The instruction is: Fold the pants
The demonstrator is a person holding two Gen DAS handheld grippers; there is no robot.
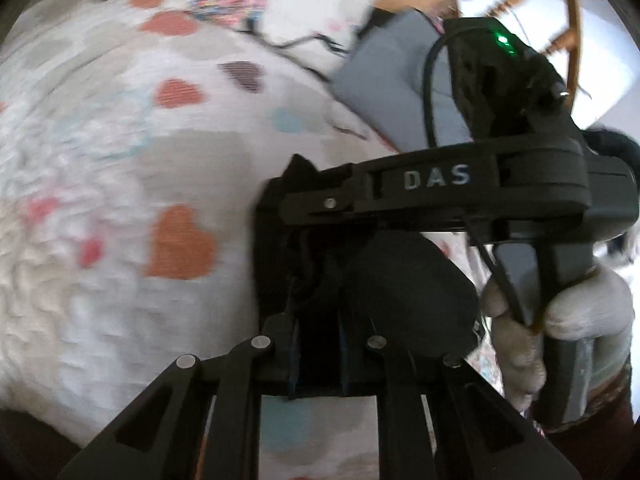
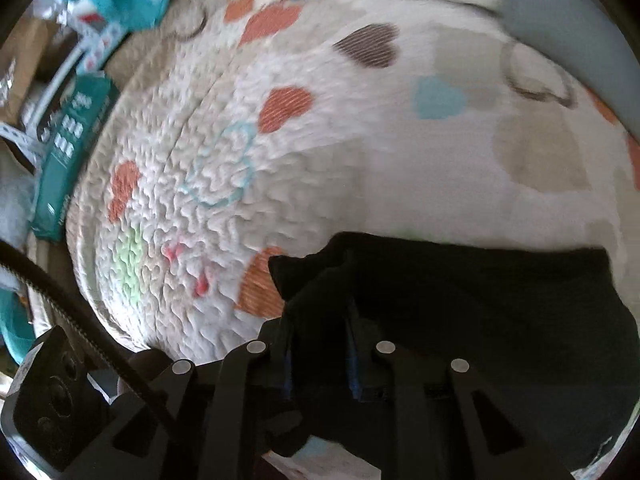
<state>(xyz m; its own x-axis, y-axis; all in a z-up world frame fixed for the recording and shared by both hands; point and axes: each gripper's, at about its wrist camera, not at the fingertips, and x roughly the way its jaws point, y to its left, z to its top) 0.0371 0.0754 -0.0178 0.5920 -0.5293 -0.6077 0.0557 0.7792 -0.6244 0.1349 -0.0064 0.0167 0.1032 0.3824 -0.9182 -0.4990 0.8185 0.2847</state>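
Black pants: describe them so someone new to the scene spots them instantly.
Start at the white quilted bedspread with coloured hearts covering the bed. Near its front edge lies the black fabric pants, bunched into a dark mass. It is the only plain black cloth there, set against pale, patterned bedding.

Soft daylight is seen in both views; the quilt (image 1: 120, 160) beyond the tongs is smeared by motion blur, and edges are bent by fisheye distortion.

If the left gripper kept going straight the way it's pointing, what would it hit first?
Probably the black pants, already bunched between the left gripper pads. Just beyond sits the right gripper, crossing its path; past that, the heart-print bedspread. Depth is uncertain.
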